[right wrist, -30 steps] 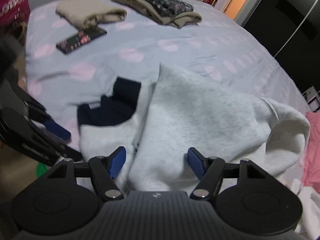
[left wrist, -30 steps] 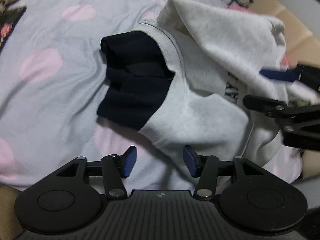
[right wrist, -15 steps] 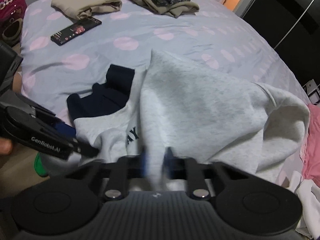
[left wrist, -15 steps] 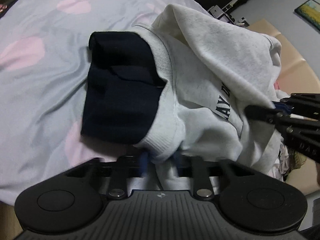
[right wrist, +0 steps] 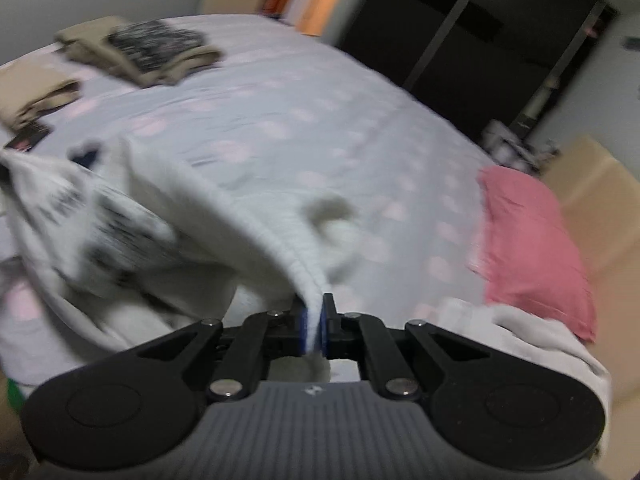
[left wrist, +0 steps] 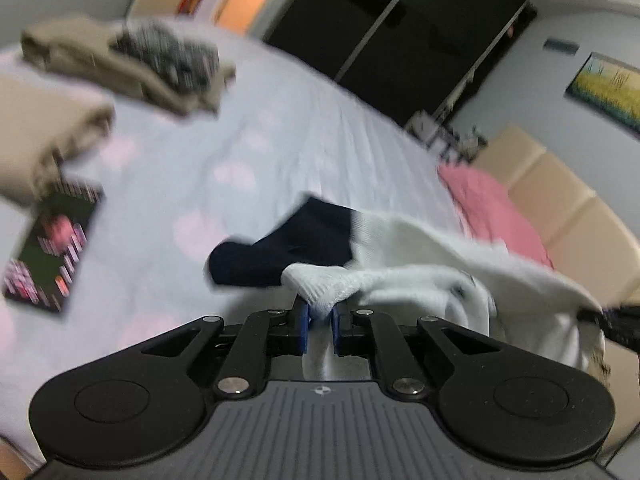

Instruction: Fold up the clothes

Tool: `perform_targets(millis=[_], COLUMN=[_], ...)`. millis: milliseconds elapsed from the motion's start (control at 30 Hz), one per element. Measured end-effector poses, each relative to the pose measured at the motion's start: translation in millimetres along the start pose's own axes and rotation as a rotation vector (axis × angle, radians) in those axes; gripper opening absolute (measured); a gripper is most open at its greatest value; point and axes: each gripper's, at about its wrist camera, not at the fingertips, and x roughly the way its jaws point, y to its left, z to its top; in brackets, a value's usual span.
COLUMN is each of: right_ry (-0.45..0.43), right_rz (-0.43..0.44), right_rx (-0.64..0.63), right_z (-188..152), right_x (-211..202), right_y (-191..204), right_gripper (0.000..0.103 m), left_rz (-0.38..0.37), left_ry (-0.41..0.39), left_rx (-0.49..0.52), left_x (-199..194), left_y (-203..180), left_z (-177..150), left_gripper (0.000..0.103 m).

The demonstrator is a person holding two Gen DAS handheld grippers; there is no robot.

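White sweatshirt between both clamped tongs

A bed in a pale sheet with pink dots carries everything. Far left lie folded beige clothes and a dark booklet; a pink garment lies right, a white sweatshirt near.

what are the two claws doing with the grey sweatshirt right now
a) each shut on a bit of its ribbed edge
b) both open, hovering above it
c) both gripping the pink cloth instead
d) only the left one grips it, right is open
a: the left claw pinches a ribbed corner of the grey sweatshirt between its blue pads, and the right claw is likewise closed on the sweatshirt's ribbed edge.
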Motion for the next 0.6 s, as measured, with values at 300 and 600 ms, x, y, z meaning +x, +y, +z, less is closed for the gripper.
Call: perform_targets(millis=[300,600], right_ry=[0.102,-0.061], right_rz=[-0.012,0.051], right_rx=[0.092,-0.178], right_z=[-32,-15], right_x=[-14,2], right_y=[-38,31], right_gripper=[0.008,0.073], left_rz=[0.015,-0.006], left_ry=[0.051,0.163], left_rx=[0.298,0.379], left_x=[4,21], left_y=[-48,-61], left_z=[17,-29], left_gripper=[0.005,0.005])
